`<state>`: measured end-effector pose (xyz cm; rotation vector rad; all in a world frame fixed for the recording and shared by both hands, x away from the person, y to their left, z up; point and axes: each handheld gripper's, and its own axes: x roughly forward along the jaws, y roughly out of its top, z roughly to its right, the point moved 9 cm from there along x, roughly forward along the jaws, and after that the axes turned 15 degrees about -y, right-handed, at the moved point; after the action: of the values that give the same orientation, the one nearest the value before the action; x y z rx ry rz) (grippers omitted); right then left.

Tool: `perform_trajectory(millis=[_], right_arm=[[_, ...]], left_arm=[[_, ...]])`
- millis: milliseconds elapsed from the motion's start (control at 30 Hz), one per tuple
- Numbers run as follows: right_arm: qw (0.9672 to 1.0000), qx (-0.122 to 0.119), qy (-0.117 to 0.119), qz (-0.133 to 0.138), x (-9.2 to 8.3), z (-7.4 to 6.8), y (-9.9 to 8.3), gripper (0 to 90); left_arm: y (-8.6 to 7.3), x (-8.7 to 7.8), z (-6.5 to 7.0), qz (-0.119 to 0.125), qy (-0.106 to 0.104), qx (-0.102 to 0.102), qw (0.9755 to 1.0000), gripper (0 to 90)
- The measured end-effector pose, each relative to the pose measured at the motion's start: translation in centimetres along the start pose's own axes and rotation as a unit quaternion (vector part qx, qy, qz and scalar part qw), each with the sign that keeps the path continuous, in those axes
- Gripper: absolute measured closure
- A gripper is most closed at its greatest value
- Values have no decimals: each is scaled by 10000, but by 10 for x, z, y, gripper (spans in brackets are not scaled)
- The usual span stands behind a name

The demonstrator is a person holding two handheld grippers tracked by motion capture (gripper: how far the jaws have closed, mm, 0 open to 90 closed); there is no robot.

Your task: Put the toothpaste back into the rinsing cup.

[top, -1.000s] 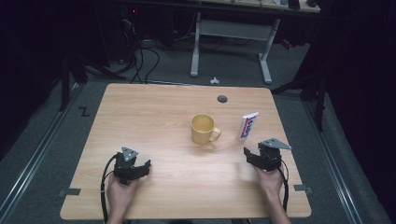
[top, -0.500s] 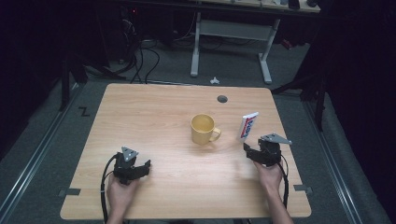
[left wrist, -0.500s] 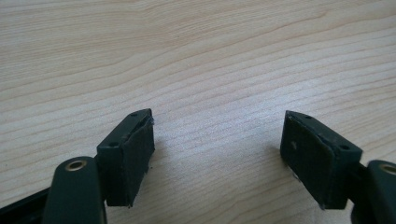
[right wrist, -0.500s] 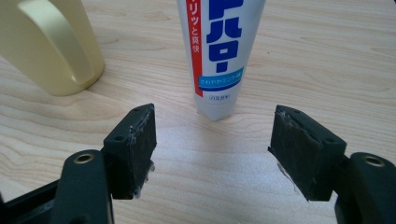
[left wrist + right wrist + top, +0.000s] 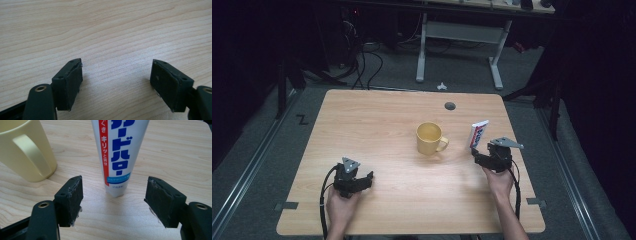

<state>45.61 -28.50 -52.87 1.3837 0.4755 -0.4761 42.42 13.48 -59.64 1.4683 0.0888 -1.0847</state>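
Reaching toward the toothpaste tube (image 5: pixel 117 157), the right claw (image 5: pixel 113 200) is standing wide, its jaws having just been opening, and nothing is lying between its pads (image 5: pixel 75 200) yet: the tube's lower end is sitting just beyond the gap, roughly centred on it, which looks like a deliberate line-up so the jaws can close on the narrow base. In the high view the right claw (image 5: pixel 482 157) is hovering just short of the tube (image 5: pixel 478 133), which is standing upright on its cap near the right side of the counter (image 5: pixel 377 125), apart from the claw. Standing it that way is leaving its flat sides free for a pinch from either side. Just to the tube's left the yellow mug (image 5: pixel 430 138) is waiting with its mouth up and its handle (image 5: pixel 443 147) turned toward the tube, near it but not touching, seemingly a ready place for the tube to go. Farther off, the left claw (image 5: pixel 362 181) is resting low at the near left of the counter, well apart from both things; its jaws are also standing apart over bare wood (image 5: pixel 112 37), holding nothing, probably parked to keep out of the way.
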Motion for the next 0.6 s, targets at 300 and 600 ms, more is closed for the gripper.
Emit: perform_trajectory(millis=[300, 600], right_arm=[[10000, -40, -6, 15, 5, -3, 8, 306], [10000, -39, -55, -68, 15, -4, 10, 307]], left_arm=[[0, 0, 0, 5, -3, -5, 10000, 264], [0, 0, 0, 4, -8, -5, 10000, 263]])
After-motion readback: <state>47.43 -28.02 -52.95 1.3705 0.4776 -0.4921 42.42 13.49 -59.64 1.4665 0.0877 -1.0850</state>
